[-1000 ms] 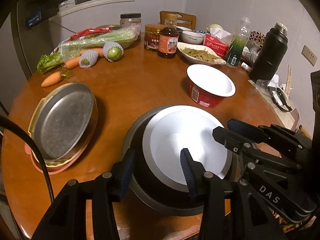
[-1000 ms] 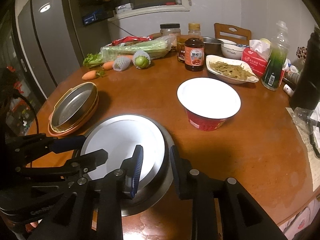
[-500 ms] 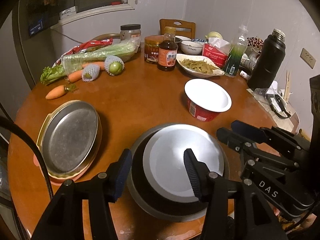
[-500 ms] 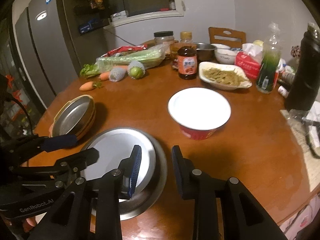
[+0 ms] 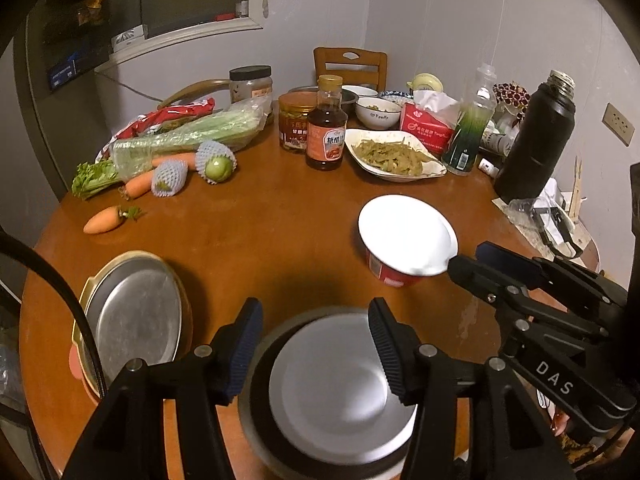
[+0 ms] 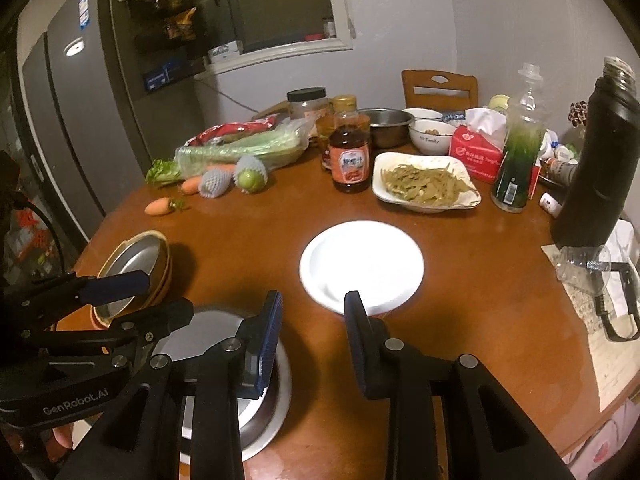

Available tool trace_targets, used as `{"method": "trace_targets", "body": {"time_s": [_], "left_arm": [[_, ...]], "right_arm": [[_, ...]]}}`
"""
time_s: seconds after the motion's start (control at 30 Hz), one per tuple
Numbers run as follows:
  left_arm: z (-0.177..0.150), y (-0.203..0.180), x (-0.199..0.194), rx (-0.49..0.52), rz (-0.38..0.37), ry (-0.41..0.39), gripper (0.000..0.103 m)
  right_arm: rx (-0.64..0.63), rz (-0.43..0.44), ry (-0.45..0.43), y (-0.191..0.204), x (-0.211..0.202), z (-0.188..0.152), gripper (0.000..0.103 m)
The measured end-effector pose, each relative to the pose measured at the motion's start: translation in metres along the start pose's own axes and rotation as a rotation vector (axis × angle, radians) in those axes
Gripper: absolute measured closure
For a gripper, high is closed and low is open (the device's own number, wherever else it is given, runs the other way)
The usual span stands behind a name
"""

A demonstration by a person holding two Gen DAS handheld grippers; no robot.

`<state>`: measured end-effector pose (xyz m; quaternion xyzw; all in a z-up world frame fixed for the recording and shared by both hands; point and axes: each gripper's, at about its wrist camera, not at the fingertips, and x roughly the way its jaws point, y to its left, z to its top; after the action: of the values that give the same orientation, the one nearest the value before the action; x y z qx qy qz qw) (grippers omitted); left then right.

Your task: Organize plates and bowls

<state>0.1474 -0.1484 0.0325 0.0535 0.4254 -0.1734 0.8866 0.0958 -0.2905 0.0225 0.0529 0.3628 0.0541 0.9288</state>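
My left jaws (image 5: 316,344) hang partly open above the grey plate (image 5: 340,396), which sits inside a wider dark metal bowl (image 5: 256,432) at the near edge of the round wooden surface (image 5: 280,232); the ribbed pads flank the plate's far rim from above and grip nothing. My right jaws (image 6: 312,336) are also partly open and empty, spread less wide than the left, over bare wood between that bowl (image 6: 276,412) and the red bowl with the white plate (image 6: 362,266) lying on top of it. In the left view that white plate (image 5: 406,234) stands to the right of the middle of the surface, just beside the tip of my right jaws seen from the side. To the left, near the edge, a shallow metal pan (image 5: 136,320) rests in a stack of yellow and pink dishes. Further back lie a loose carrot (image 5: 102,222), two fruits in foam netting (image 5: 192,166), celery in a bag (image 5: 188,136), a dark sauce bottle (image 5: 326,132), a white dish of greenish strips (image 5: 394,156), a red tissue pack (image 5: 428,126) and a tall black flask (image 5: 536,136). Small bowls (image 6: 430,136) stand at the far side in front of a wooden chair (image 6: 440,88).
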Motion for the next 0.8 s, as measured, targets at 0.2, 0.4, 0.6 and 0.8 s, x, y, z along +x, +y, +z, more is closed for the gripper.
{"method": "trace_targets", "body": {"time_s": [0.2, 0.4, 0.6, 0.8], "left_arm": [[0.019, -0.008, 0.016, 0.01, -0.006, 0.011, 0.048], [0.032, -0.019, 0.034, 0.02, -0.017, 0.03, 0.048], [0.043, -0.028, 0.053, 0.034, -0.02, 0.053, 0.048], [0.051, -0.032, 0.072, 0.034, -0.03, 0.077, 0.048]], "right_arm": [[0.025, -0.012, -0.004, -0.02, 0.004, 0.014, 0.07], [0.061, -0.03, 0.002, -0.044, 0.013, 0.022, 0.07], [0.083, -0.038, 0.017, -0.063, 0.023, 0.024, 0.07], [0.105, -0.044, 0.05, -0.076, 0.039, 0.022, 0.07]]}}
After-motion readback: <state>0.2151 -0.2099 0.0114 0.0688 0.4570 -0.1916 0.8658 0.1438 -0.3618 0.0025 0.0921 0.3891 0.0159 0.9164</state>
